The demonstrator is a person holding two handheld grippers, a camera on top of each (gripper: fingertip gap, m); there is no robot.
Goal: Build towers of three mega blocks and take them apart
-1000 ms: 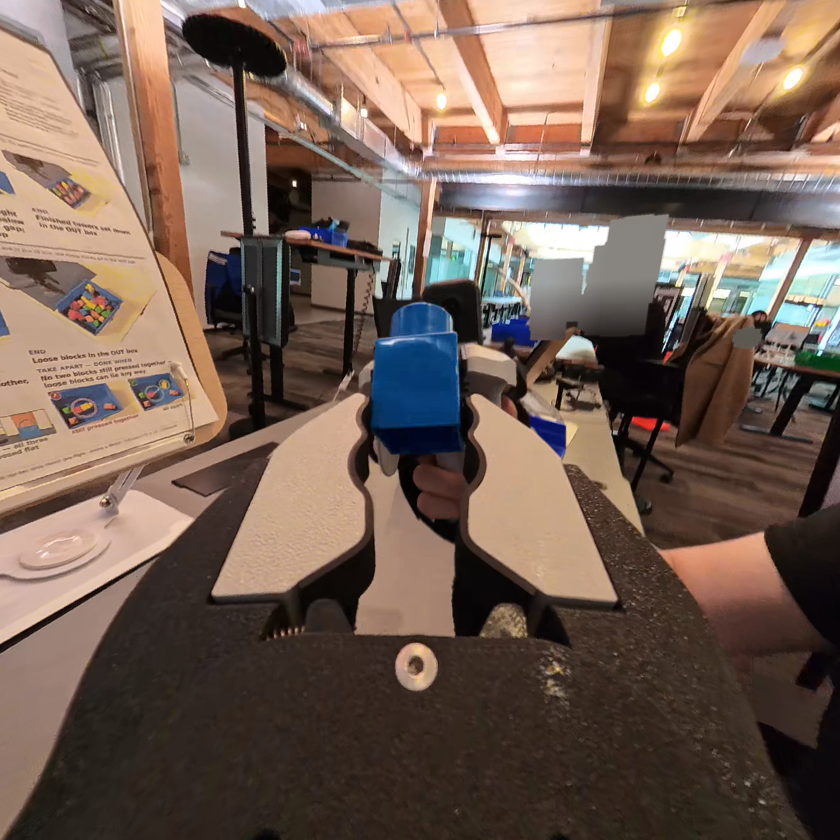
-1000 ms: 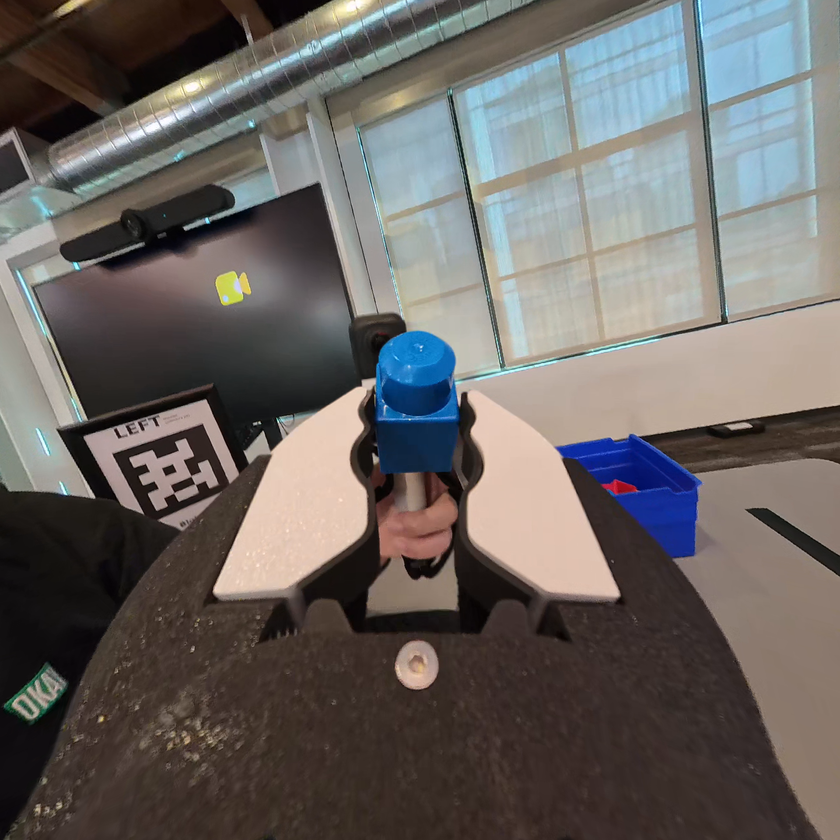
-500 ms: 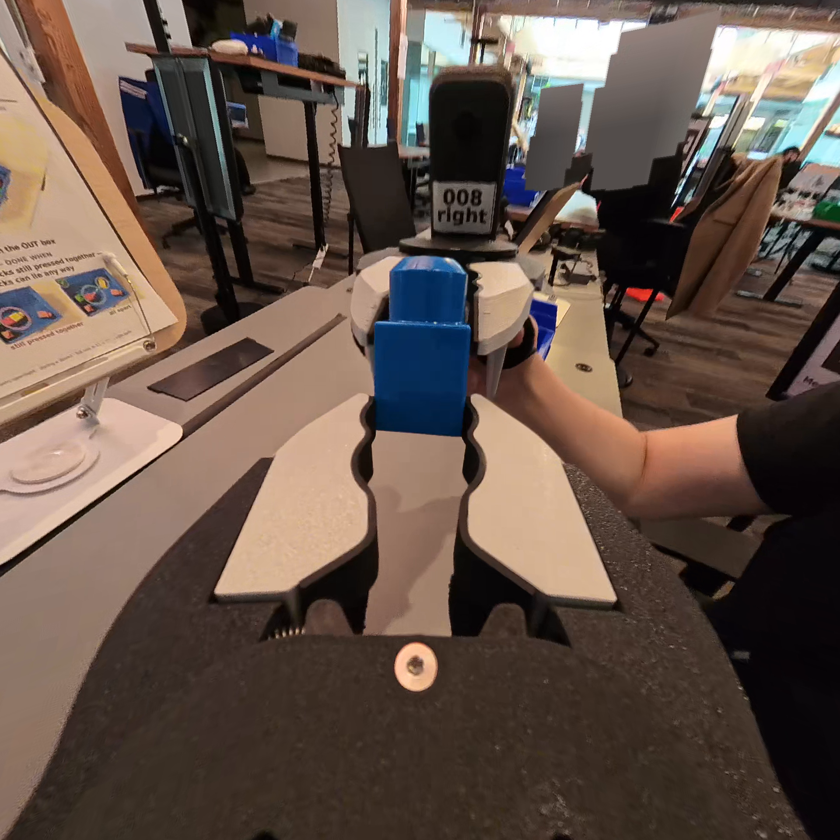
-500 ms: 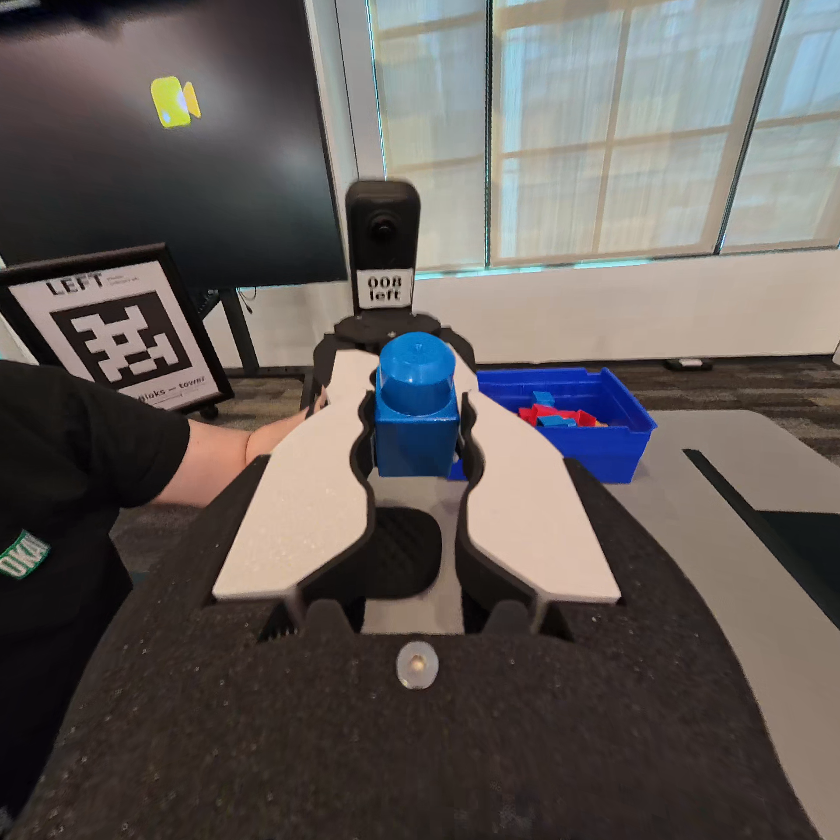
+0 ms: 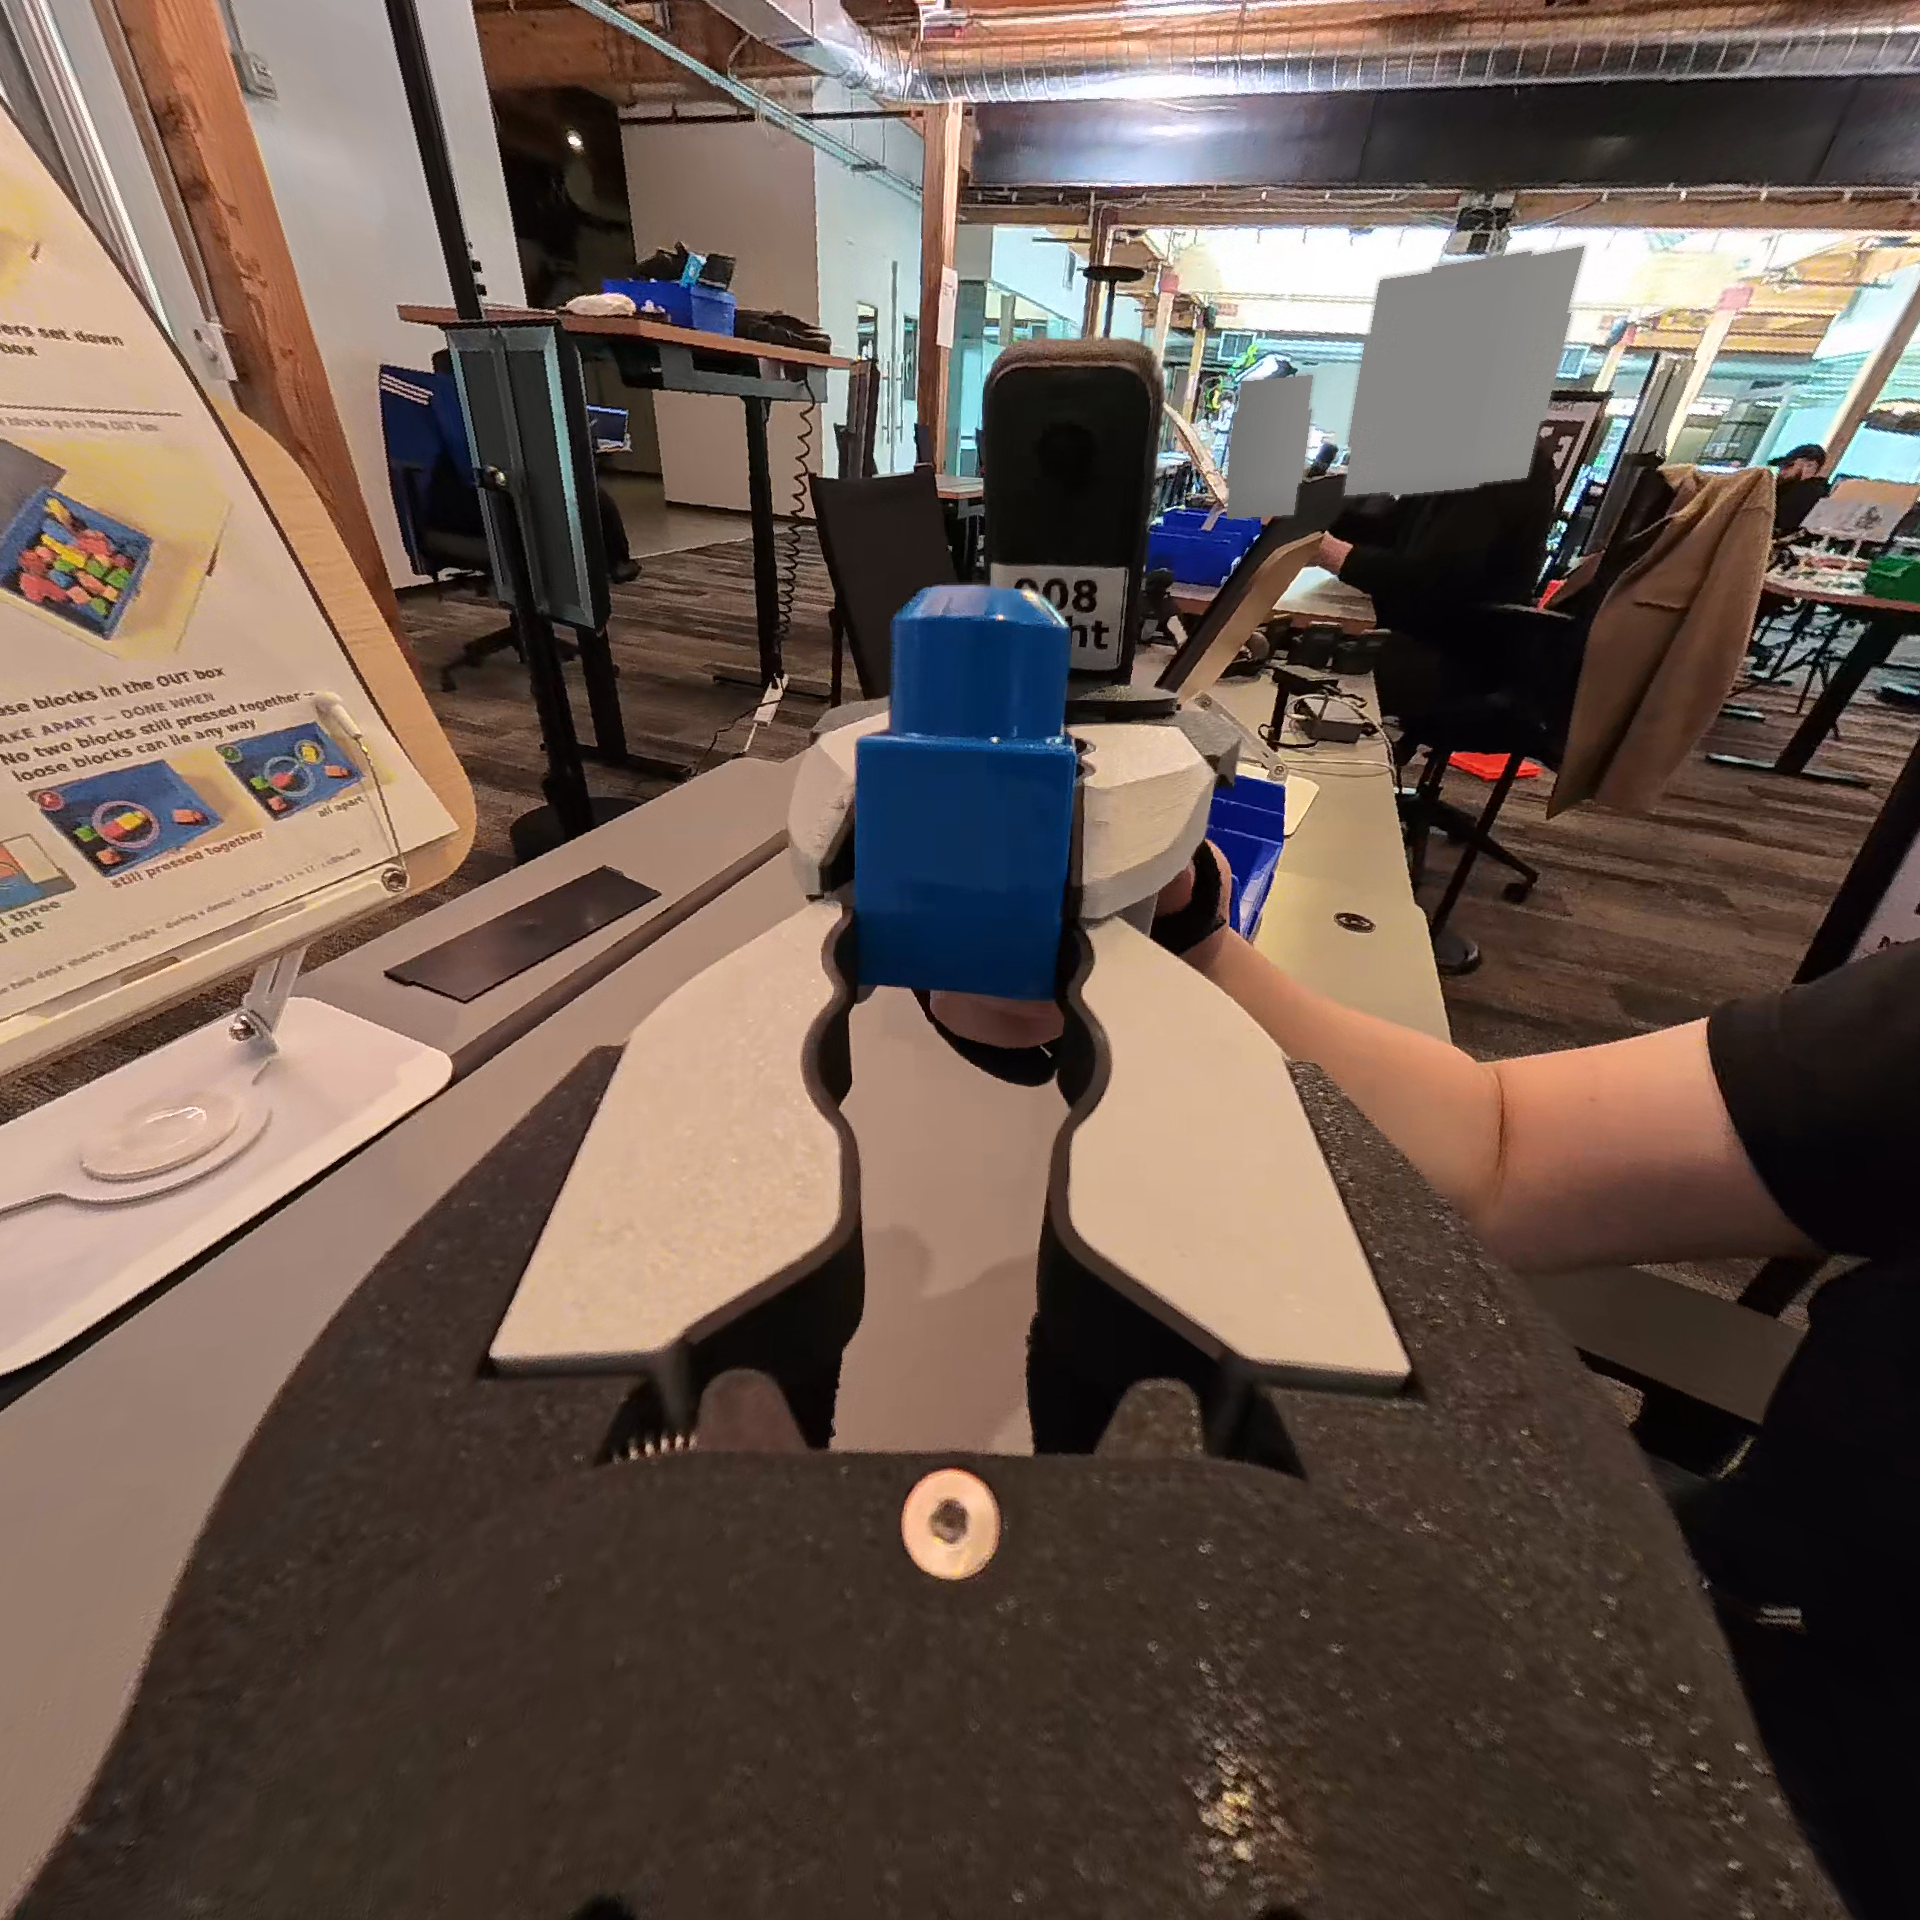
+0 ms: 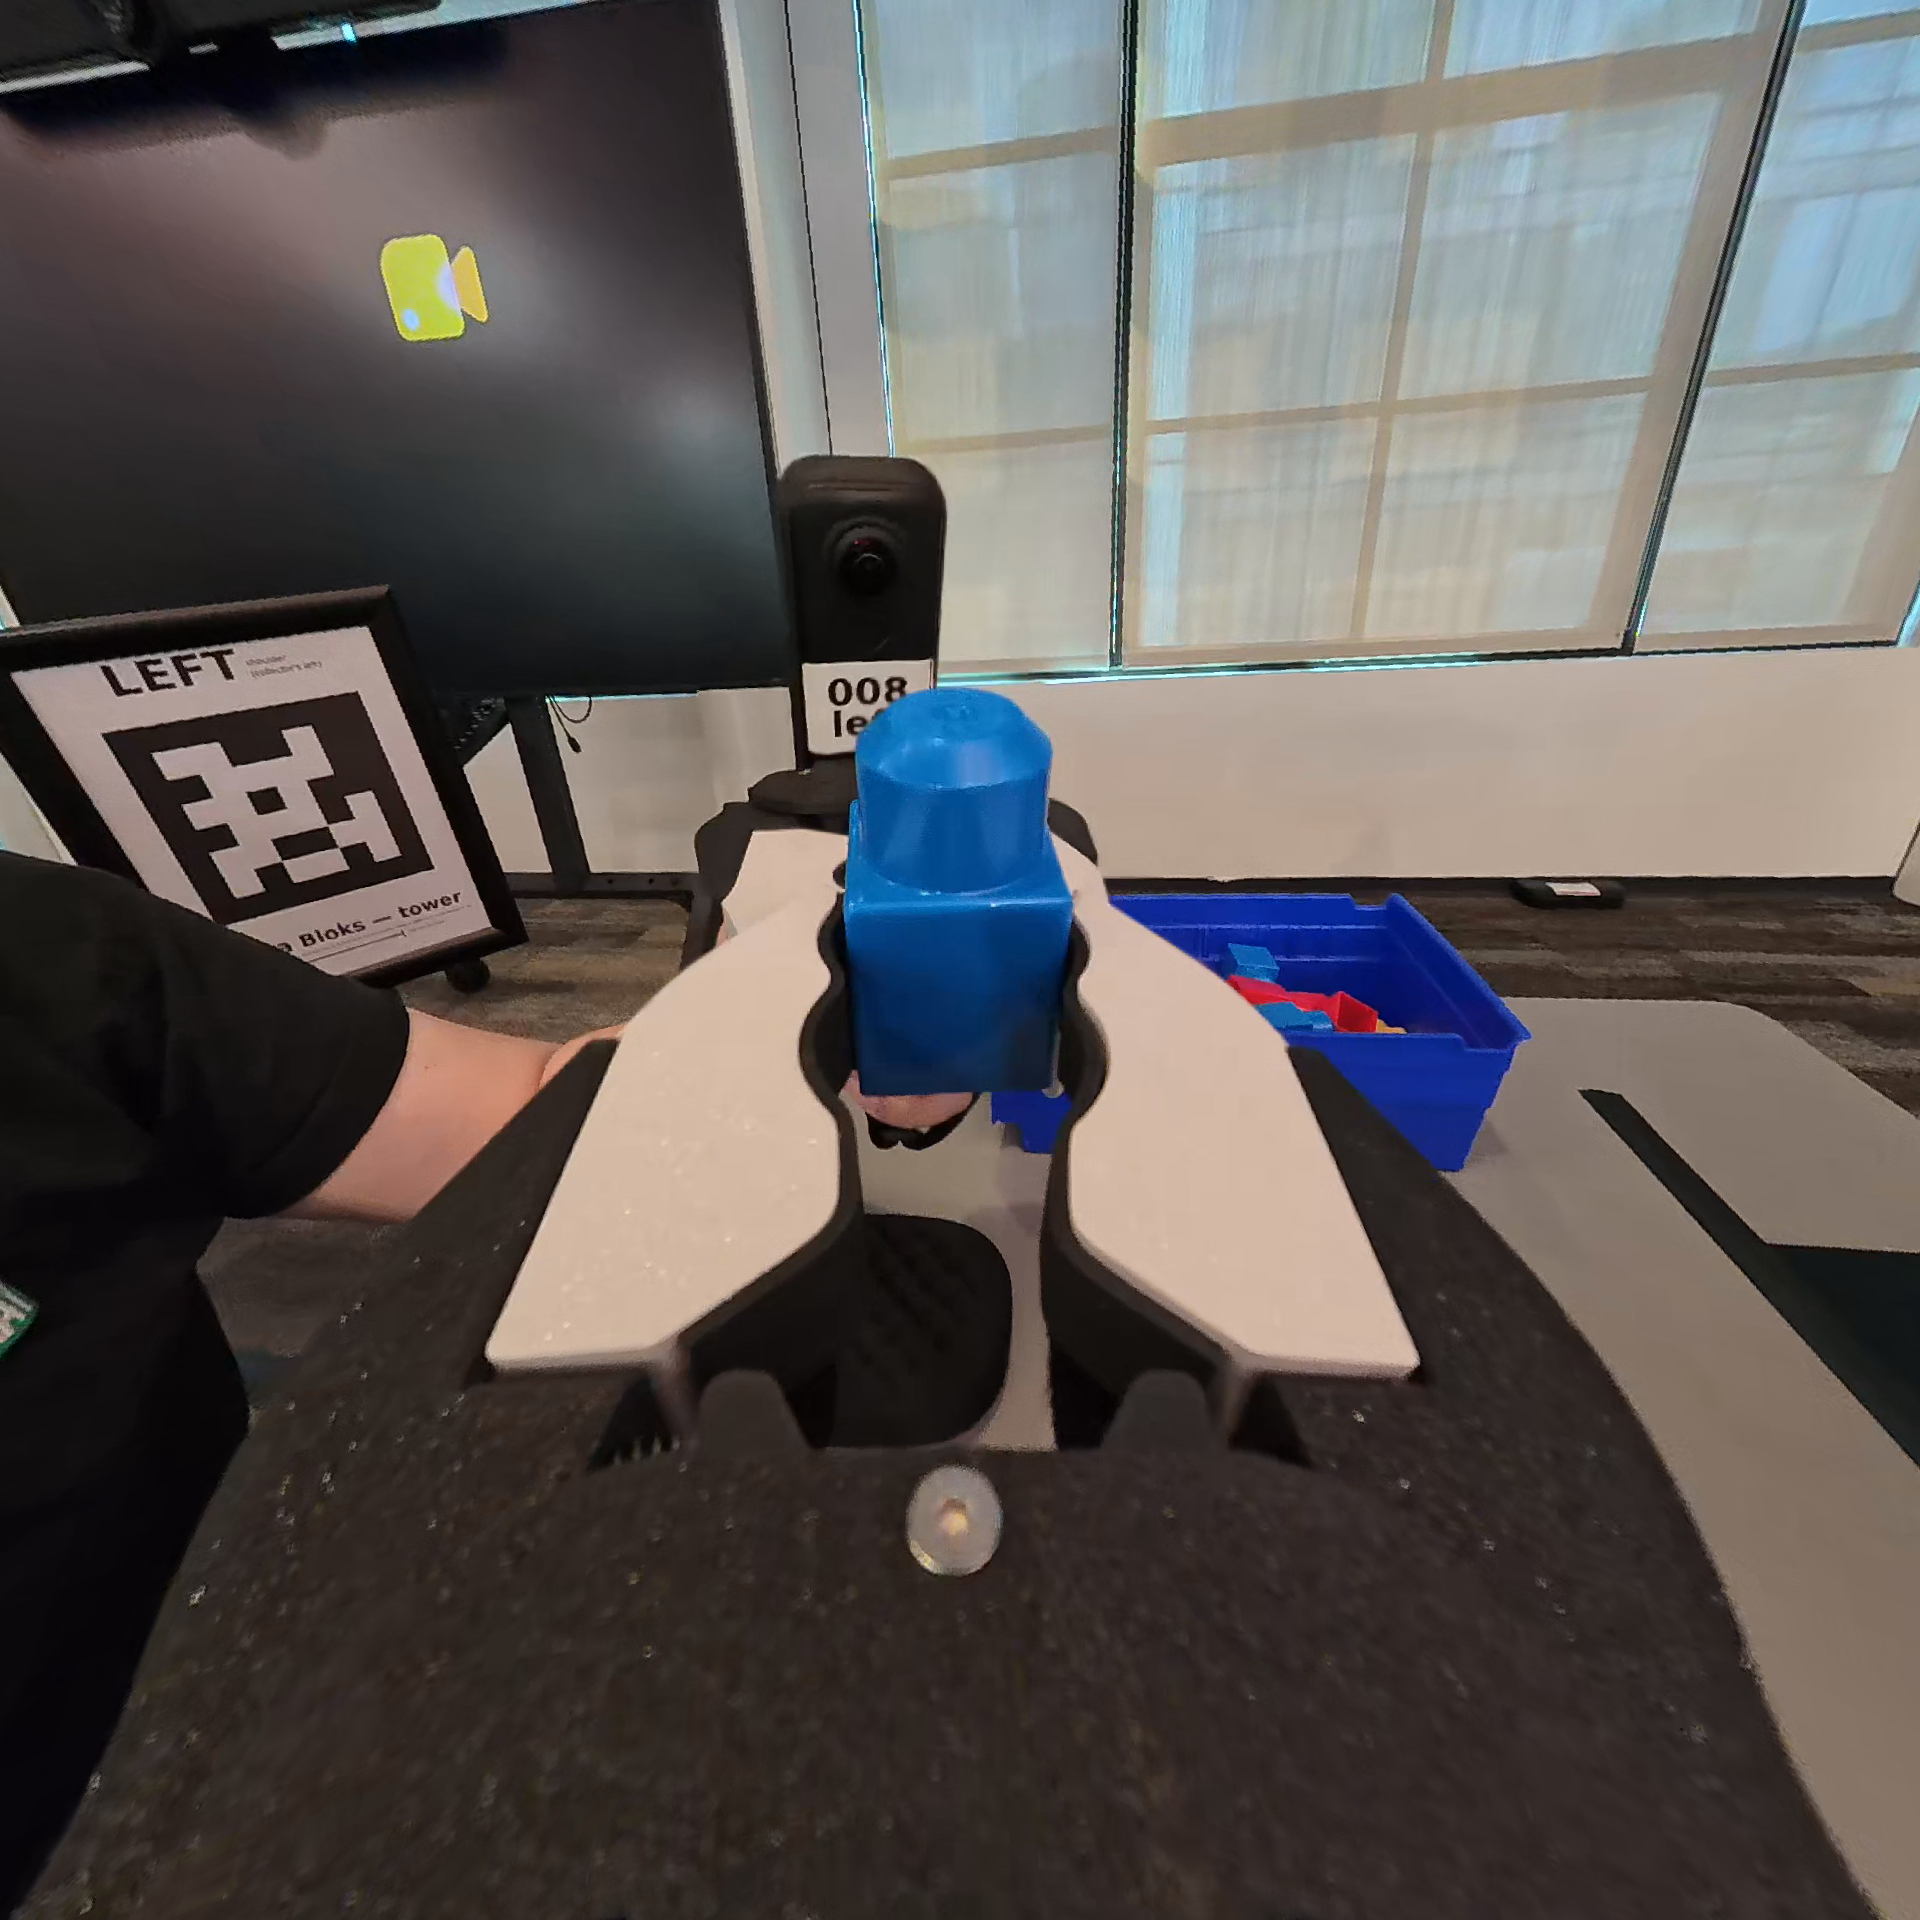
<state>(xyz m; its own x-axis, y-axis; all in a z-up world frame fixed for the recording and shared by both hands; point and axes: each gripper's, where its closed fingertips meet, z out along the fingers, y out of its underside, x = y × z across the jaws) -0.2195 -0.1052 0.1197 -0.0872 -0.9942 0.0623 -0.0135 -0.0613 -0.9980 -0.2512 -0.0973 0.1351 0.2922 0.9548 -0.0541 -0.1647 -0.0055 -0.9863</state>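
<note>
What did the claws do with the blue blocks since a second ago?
Both claws tipped down from pointing toward the ceiling to level, facing each other. The left claw stayed shut on its blue block; the right claw stayed shut on its own blue block.

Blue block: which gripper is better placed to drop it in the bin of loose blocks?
Probably left. Both grippers clamp the blue block, but the bin lies beside the left gripper; the right gripper must reach past it.
</note>
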